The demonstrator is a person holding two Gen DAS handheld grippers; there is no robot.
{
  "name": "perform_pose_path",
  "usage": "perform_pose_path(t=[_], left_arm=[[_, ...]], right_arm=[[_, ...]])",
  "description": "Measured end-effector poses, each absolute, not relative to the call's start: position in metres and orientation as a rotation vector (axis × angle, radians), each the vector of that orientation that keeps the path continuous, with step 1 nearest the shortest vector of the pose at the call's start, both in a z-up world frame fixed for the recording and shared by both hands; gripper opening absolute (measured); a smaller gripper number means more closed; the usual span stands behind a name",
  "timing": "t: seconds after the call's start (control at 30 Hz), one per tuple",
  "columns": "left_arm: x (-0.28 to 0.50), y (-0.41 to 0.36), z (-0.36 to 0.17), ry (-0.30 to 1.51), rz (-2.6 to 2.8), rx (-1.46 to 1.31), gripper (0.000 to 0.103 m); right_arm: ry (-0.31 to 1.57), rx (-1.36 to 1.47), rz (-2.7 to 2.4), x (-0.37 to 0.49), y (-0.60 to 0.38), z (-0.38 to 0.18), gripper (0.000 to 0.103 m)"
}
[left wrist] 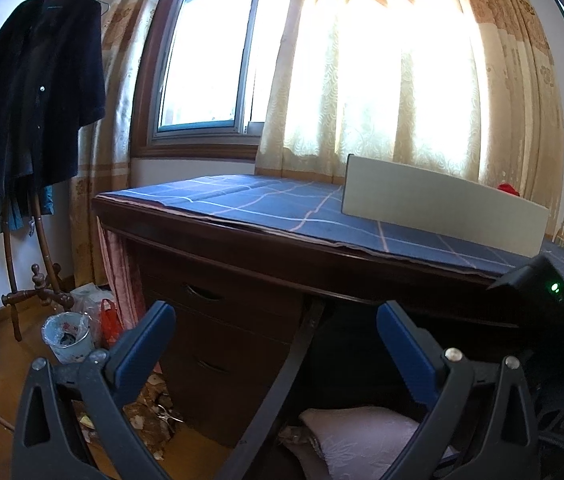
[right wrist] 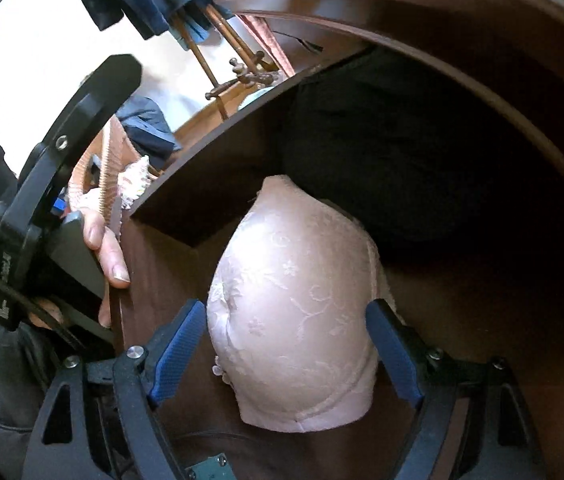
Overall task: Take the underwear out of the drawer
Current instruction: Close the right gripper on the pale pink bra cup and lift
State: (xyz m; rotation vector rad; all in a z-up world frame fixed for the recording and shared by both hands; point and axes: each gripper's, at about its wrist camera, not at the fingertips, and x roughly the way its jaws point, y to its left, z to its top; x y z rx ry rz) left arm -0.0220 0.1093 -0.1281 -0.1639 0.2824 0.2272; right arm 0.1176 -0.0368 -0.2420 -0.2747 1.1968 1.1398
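Open dark-wood drawer (right wrist: 185, 204) below the counter (left wrist: 282, 256), holding a pale pink lace bra (right wrist: 298, 320) near its front and a dark, indistinct bundle (right wrist: 382, 152) behind it. Bra padded and domed, cup uppermost, embroidered with floral scrollwork, a small trim at its lower left edge. Right gripper (right wrist: 286, 352) angled down into the drawer, jaws wide open either side of the bra; contact with the pads not discernible. Left gripper (left wrist: 277, 344) level before the counter, jaws open and empty. Right wrist view only: drawer interior, fingers of a hand (right wrist: 109, 252) on the drawer's left wall. Left wrist view only: blue checked cloth (left wrist: 265, 204) on the counter, white panel (left wrist: 442, 212) upon it, curtained window (left wrist: 209, 60) behind.
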Motion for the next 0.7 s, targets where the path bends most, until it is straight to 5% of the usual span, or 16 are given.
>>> perform_pose_path(t=[0.43,0.7], left_arm=[[-0.024,0.115,-0.127,0.276,0.220,-0.183,0.103],[-0.024,0.111,-0.129,0.276,0.216,-0.172,0.103]], right_arm=[[1.225,-0.333,1.135,0.120,-0.022,-0.260,0.093],[1.049,-0.457,1.113,0.090,-0.030,-0.238,0.066]])
